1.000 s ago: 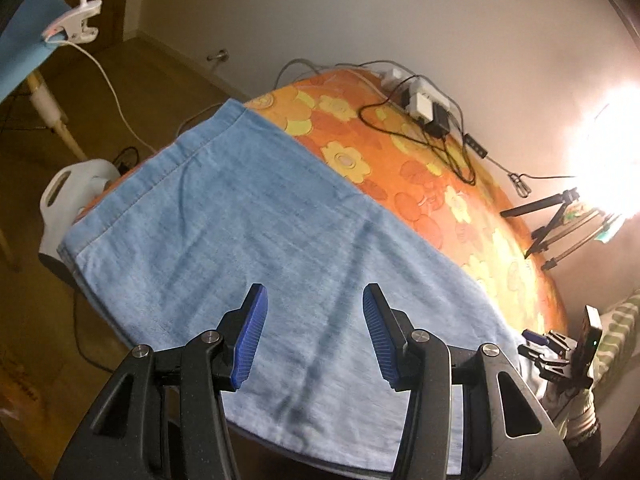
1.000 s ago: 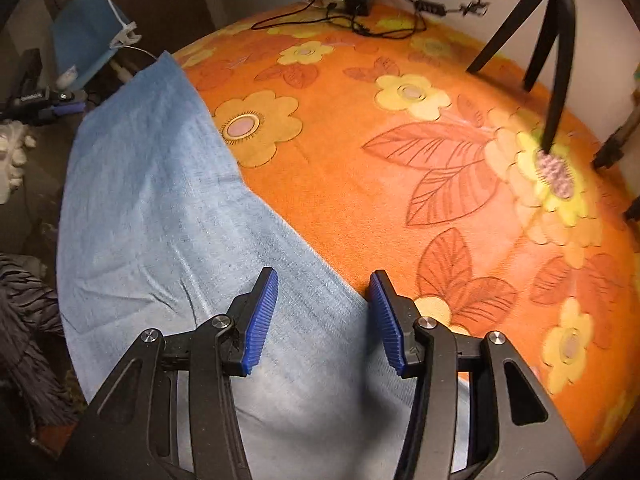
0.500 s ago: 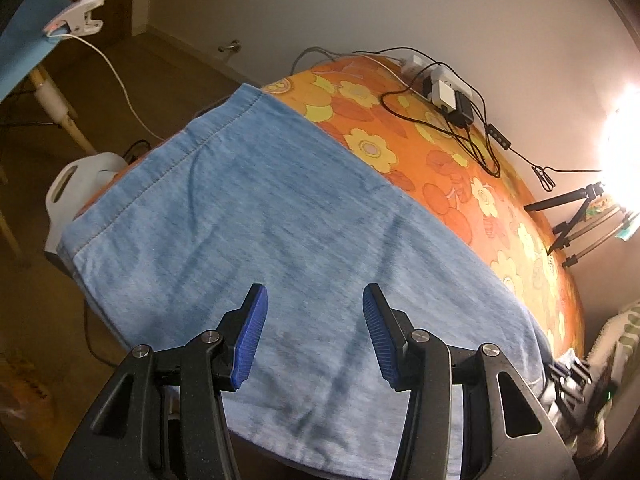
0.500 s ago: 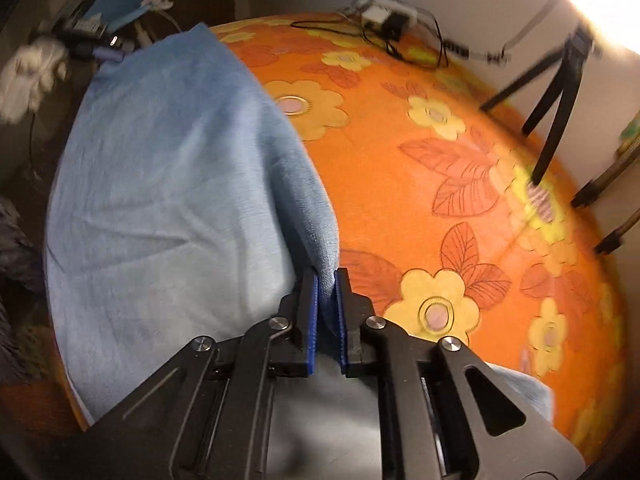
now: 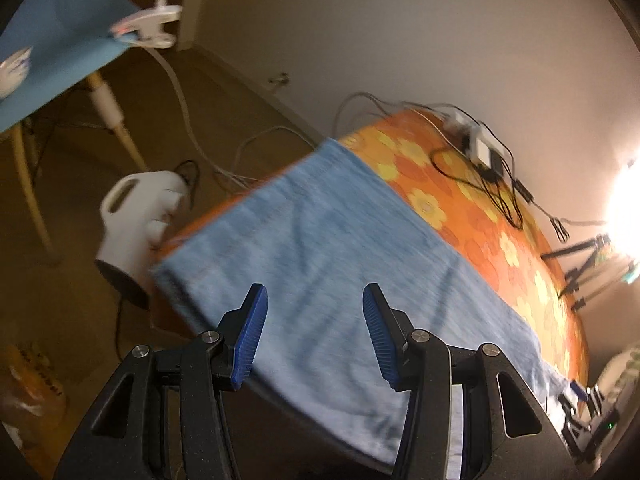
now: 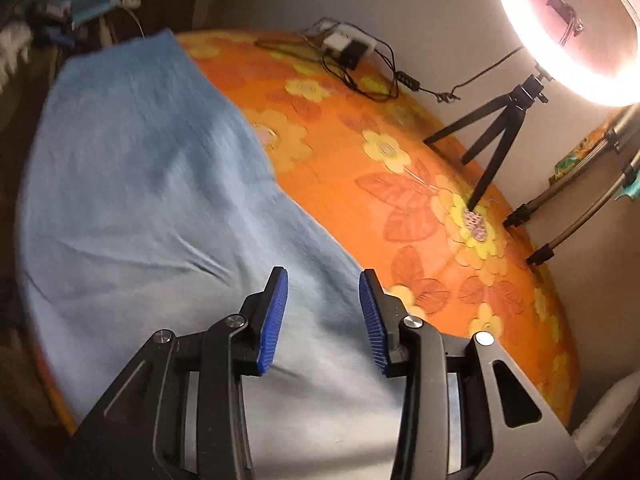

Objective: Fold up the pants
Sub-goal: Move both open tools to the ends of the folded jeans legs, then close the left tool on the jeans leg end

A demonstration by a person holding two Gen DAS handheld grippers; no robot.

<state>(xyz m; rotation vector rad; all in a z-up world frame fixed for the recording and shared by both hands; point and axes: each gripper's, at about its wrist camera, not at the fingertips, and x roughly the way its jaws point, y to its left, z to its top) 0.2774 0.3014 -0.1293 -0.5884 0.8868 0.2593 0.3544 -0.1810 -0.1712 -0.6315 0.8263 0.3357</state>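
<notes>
Having released the fold it pinched half a second earlier, the right gripper (image 6: 323, 316) has just reopened, jaws spread and empty like the left gripper (image 5: 314, 336), above light-blue denim pants (image 6: 160, 208) lying along the table's (image 6: 400, 208) near edge; regrasp both layers squarely.

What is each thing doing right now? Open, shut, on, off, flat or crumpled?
Pants: light blue denim, spread on the orange flowered table, a few creases, not gripped.
Left gripper: open, nothing between its fingers.
Right gripper: fingers just opened, nothing pinched.
Ring light: switched on, glowing.
Small tripod: standing on the table.
Cables and adapters: tangled at the table's far edge.
</notes>
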